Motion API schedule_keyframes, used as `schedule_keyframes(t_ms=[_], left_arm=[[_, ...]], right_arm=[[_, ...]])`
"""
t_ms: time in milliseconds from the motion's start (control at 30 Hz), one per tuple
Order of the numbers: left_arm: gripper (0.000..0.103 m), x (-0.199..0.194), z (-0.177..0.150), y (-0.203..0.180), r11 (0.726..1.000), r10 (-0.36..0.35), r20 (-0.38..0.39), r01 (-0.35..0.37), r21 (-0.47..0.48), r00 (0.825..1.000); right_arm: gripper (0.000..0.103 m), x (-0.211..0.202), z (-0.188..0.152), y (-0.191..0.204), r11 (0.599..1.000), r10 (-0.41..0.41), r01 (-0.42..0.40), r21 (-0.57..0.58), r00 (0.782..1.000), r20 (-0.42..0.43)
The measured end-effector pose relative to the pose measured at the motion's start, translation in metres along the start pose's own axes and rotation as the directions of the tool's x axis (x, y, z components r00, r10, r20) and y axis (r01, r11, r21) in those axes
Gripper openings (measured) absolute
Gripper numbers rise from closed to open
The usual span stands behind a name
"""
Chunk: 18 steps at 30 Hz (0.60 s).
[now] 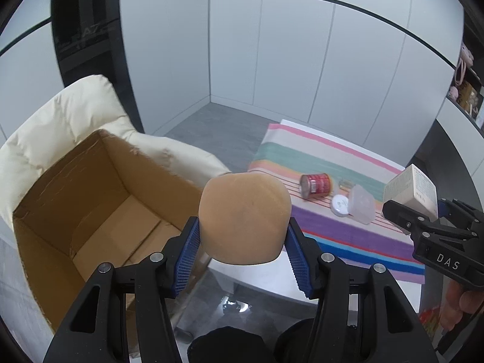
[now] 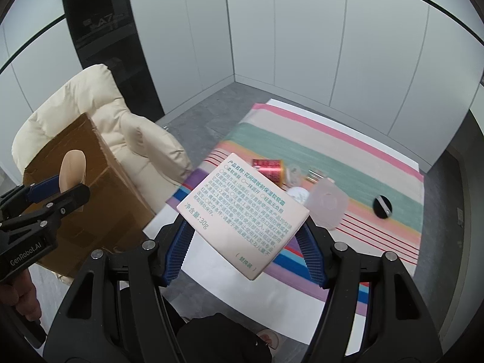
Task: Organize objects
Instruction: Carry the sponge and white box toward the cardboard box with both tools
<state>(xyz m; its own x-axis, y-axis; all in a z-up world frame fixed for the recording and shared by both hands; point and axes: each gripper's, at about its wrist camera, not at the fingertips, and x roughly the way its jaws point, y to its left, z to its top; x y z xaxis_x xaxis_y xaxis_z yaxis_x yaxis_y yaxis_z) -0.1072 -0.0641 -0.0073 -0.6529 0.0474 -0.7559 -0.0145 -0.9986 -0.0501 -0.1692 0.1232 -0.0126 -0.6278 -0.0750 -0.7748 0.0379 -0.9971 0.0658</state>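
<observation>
While both hands are loaded, the relation that matters is where the cardboard box point(image 1: 90, 205) lies: off to the left of both pairs of fingers, open side up, sitting on a cream padded chair point(image 1: 60, 115) beside the tabletop point(image 2: 302, 299).

Left gripper point(image 1: 243, 236): fingers closed on a tan round sponge point(image 1: 243, 214), pads pressing its two sides. It hangs just right of the box's near wall, over the gap between box and tabletop edge. This hand is the nearer one to the box.

Right gripper point(image 2: 243, 236): fingers holding a small white carton point(image 2: 242, 211) printed with green text, gripped across its narrow sides, long axis tilted down to the right. It hangs above the striped cloth point(image 2: 363, 157), with the left gripper between it and the box.

Left on the cloth: red can point(image 1: 314, 185) on its side, a white round lid point(image 1: 339, 205), a clear plastic case point(image 1: 361, 203).

View notes: left wrist view looks into the box, which appears to hold nothing. Right wrist view shows only its outer wall, but adds a black round disc point(image 2: 382, 207) further right on the cloth. It also shows the sponge edge-on, revealing it as thin.

Judgement: sponge should go in first.
</observation>
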Motion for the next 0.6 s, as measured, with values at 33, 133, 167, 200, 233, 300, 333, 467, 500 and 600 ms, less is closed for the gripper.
schedule_keyframes(t_ms=[33,133,167,200,233,300,333,467,500,600], left_arm=[[0.057,-0.001,-0.001,0.005,1.000,0.005,0.002,-0.005,-0.008,1.000],[0.057,-0.004,-0.003,0.020,0.999,0.028,0.005,-0.028,-0.033,1.000],[0.057,-0.006,-0.004,0.027,0.998,0.037,0.005,-0.037,-0.042,0.999],[0.057,-0.006,-0.004,0.030,0.998,0.042,0.005,-0.042,-0.047,0.999],[0.057,-0.007,-0.005,0.034,0.997,0.049,0.005,-0.048,-0.052,0.999],[0.057,-0.010,-0.007,0.044,0.996,0.061,0.006,-0.060,-0.065,0.998],[0.057,-0.011,-0.008,0.048,0.995,0.066,0.007,-0.066,-0.072,0.998],[0.058,-0.016,-0.014,0.069,0.991,0.094,0.006,-0.093,-0.096,0.996],[0.058,-0.016,-0.015,0.074,0.990,0.100,0.005,-0.099,-0.100,0.995],[0.059,-0.019,-0.018,0.089,0.986,0.118,-0.001,-0.117,-0.116,0.993]], right_arm=[[0.068,0.001,0.002,0.007,1.000,0.008,-0.008,-0.009,1.000,0.002],[0.068,0.004,0.005,0.022,0.999,0.026,-0.026,-0.030,1.000,0.005],[0.068,0.004,0.006,0.026,0.999,0.032,-0.031,-0.036,0.999,0.006],[0.068,0.005,0.006,0.031,0.998,0.037,-0.036,-0.042,0.999,0.007],[0.068,0.005,0.007,0.038,0.998,0.044,-0.044,-0.053,0.999,0.008],[0.068,0.007,0.008,0.049,0.996,0.055,-0.054,-0.071,0.998,0.008],[0.068,0.008,0.009,0.055,0.995,0.061,-0.060,-0.080,0.998,0.009],[0.068,0.011,0.011,0.076,0.990,0.084,-0.083,-0.110,0.996,0.005],[0.068,0.013,0.011,0.080,0.989,0.088,-0.087,-0.117,0.996,0.003],[0.068,0.016,0.012,0.098,0.984,0.111,-0.109,-0.143,0.994,0.000]])
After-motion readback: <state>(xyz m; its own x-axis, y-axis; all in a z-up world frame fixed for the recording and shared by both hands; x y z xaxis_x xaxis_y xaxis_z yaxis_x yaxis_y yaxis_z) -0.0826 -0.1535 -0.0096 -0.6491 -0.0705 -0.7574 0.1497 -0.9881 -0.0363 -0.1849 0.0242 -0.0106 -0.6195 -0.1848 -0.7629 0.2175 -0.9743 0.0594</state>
